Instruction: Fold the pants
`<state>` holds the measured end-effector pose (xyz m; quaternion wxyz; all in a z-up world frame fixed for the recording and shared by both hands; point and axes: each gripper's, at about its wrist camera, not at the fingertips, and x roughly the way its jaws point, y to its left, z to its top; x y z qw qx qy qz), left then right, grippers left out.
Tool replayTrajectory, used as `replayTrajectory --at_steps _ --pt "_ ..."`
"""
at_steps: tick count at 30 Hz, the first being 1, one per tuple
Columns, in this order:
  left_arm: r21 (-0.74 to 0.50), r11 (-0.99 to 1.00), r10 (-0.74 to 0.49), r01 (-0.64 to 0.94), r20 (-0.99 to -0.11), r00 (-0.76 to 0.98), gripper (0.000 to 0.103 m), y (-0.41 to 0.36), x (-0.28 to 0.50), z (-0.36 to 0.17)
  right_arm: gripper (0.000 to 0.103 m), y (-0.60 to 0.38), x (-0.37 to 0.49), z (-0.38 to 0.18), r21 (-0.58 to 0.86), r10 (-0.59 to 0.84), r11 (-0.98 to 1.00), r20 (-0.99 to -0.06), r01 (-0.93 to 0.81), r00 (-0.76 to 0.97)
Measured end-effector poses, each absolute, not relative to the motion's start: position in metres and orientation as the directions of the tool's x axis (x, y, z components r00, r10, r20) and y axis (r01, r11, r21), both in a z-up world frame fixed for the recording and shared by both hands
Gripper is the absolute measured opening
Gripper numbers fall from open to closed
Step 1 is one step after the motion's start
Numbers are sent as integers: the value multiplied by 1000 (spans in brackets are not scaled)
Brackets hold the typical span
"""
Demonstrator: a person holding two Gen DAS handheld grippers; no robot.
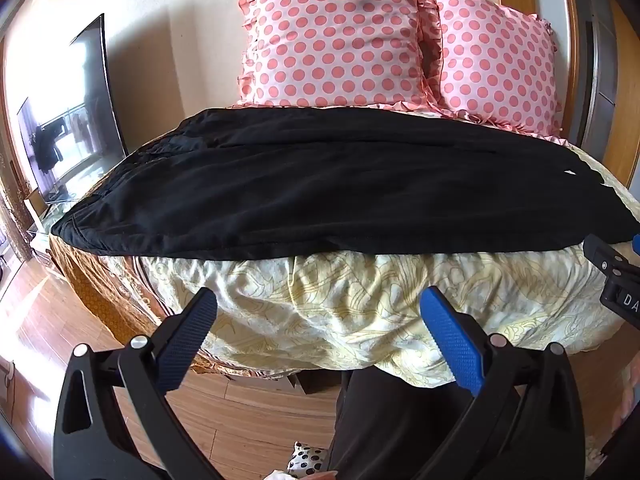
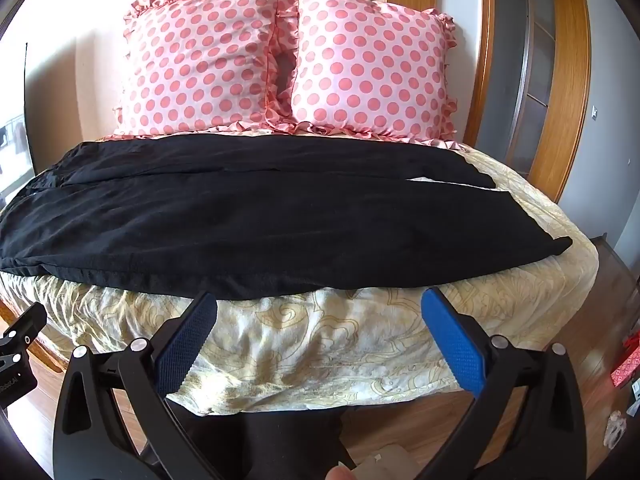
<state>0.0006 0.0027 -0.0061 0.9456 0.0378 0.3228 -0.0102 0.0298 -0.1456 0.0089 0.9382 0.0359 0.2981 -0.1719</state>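
Black pants [image 1: 320, 184] lie spread flat across the bed, waistband to the left and leg ends to the right; in the right wrist view the pants [image 2: 260, 216] show the two legs slightly apart at the right. My left gripper [image 1: 318, 300] hovers open over the pale yellow bedspread, short of the pants' near edge, nothing between its blue pads. My right gripper [image 2: 320, 300] is open too, its left fingertip just at the pants' near hem. The right gripper's body [image 1: 616, 276] shows at the right edge of the left wrist view, and the left gripper's body [image 2: 16, 352] at the left edge of the right wrist view.
Two pink polka-dot pillows [image 2: 288, 60] stand against the wall behind the pants. The bed [image 2: 328, 344] has a yellow patterned cover hanging over its near edge. A television [image 1: 68, 120] stands left of the bed. Wooden floor [image 1: 48, 340] lies below. A dark-trousered leg [image 1: 384, 420] of the person is under the grippers.
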Motion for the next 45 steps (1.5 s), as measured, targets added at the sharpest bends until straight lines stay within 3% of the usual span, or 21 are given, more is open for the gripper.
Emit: replayTrajectory --at_steps 45 --pt "57 998 7 36 -611 792 101 8 2 0 102 -146 29 11 -32 -300 938 -571 344 764"
